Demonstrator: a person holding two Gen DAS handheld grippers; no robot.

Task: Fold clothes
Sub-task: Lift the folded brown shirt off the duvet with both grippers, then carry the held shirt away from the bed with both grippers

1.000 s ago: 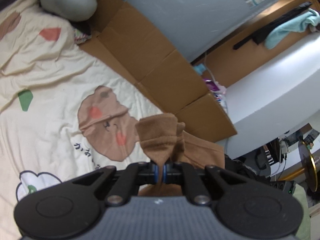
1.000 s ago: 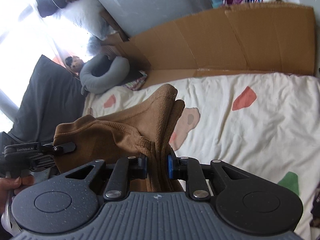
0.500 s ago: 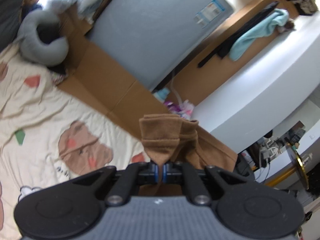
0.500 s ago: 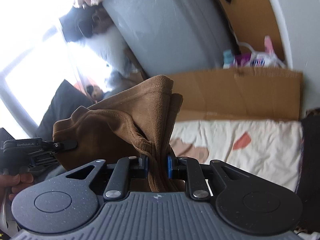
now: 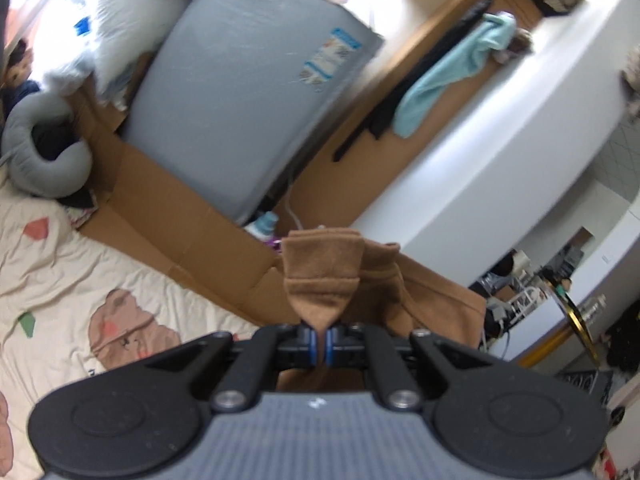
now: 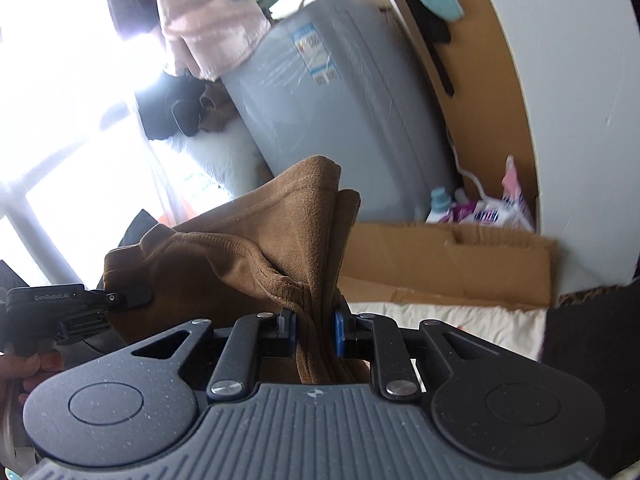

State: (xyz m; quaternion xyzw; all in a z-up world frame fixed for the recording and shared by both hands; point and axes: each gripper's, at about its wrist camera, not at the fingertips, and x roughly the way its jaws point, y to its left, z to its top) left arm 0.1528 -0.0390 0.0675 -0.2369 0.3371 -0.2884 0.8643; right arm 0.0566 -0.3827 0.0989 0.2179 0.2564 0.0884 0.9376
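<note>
A brown fleece garment (image 5: 324, 280) is held up in the air between both grippers. My left gripper (image 5: 319, 345) is shut on a thin corner of it, the cloth fanning upward from the blue pads. My right gripper (image 6: 315, 330) is shut on a thicker bunch of the same brown garment (image 6: 256, 248), which stretches left to the other gripper's body (image 6: 60, 304), held by a hand (image 6: 24, 368). The cream printed bedsheet (image 5: 80, 280) lies below at the left.
A flattened cardboard sheet (image 5: 168, 208) edges the bed. Behind it leans a grey mattress-like slab (image 5: 240, 104), with a grey neck pillow (image 5: 44, 152) at the left. A white wall (image 5: 500, 152) and a teal towel (image 5: 448, 80) are to the right. Bottles and bags (image 6: 480, 208) sit by the cardboard.
Both grippers have risen and tilted upward with the brown garment; the bedsheet has dropped low in both views and the grey slab and wall now fill them. Grips unchanged.
</note>
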